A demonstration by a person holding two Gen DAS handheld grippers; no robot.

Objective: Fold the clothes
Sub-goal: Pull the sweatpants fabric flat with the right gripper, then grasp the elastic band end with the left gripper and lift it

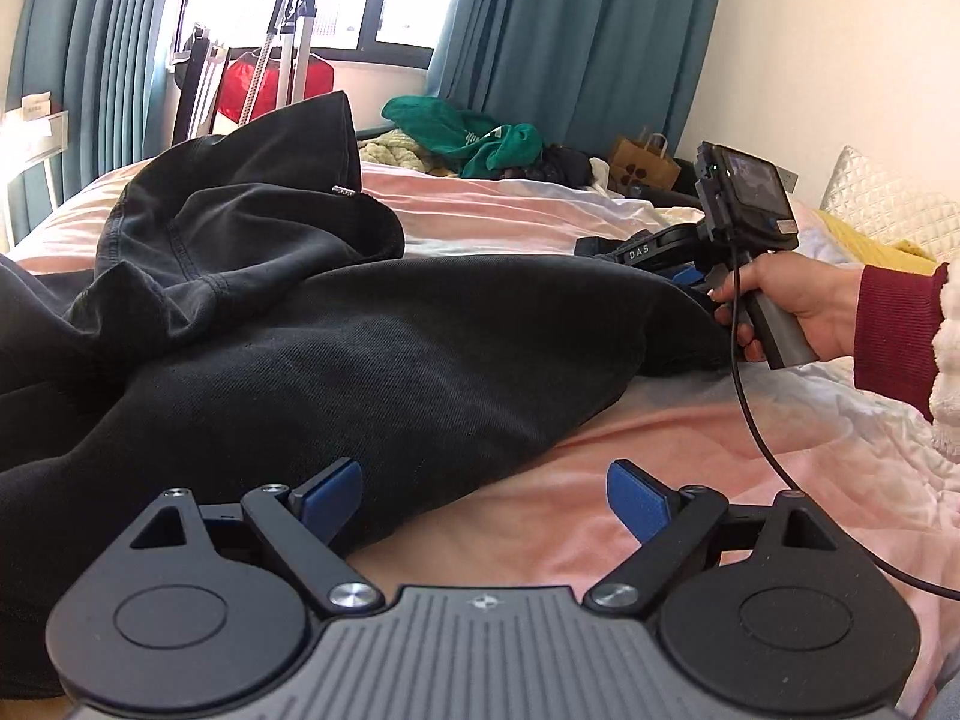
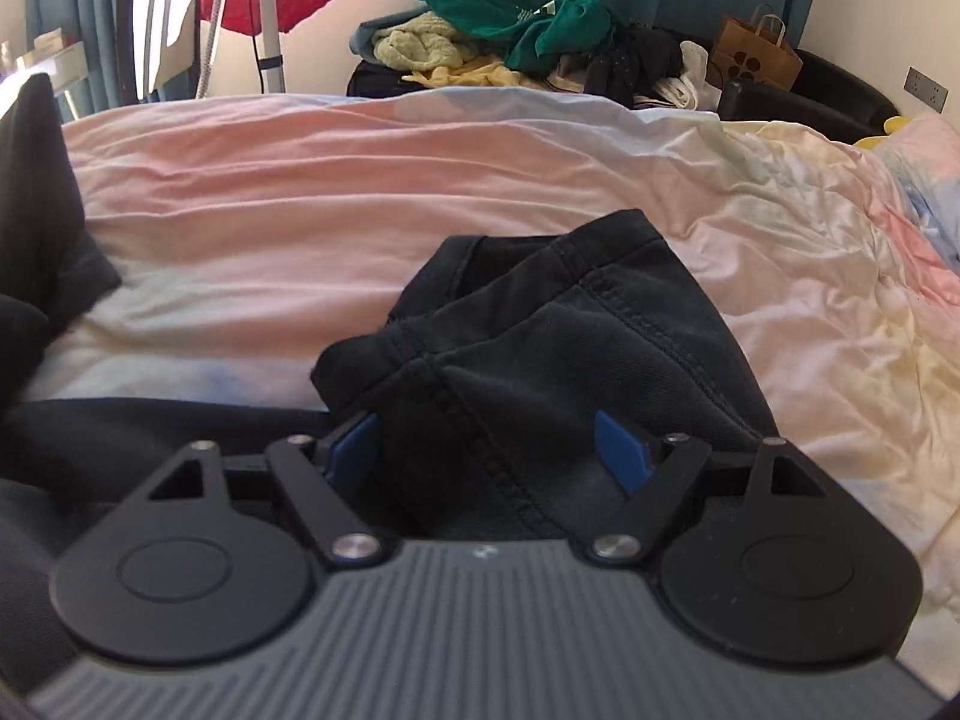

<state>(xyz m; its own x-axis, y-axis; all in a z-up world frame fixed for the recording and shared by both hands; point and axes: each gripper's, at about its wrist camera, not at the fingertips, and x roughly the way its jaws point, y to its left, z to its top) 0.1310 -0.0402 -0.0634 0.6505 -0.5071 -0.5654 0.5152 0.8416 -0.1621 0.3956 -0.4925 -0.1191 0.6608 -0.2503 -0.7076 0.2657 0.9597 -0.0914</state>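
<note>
- Black garment [image 1: 336, 348] lies crumpled across the bed [image 1: 540, 510], on the pink sheet, left of centre.
- Left hand-held gripper [image 1: 485, 501]: jaws apart, nothing between them, at the garment's near edge.
- Right hand-held gripper [image 2: 487, 450]: jaws apart, a stitched fold of the garment between them; contact cannot be told.
- Clothes pile [image 2: 516, 36] sits far behind the bed.

Black garment [image 1: 372, 360] on pale pink bedsheet [image 1: 600, 516]; teal curtains [image 1: 570, 30]; blue-padded fingers [image 1: 636, 501].
</note>
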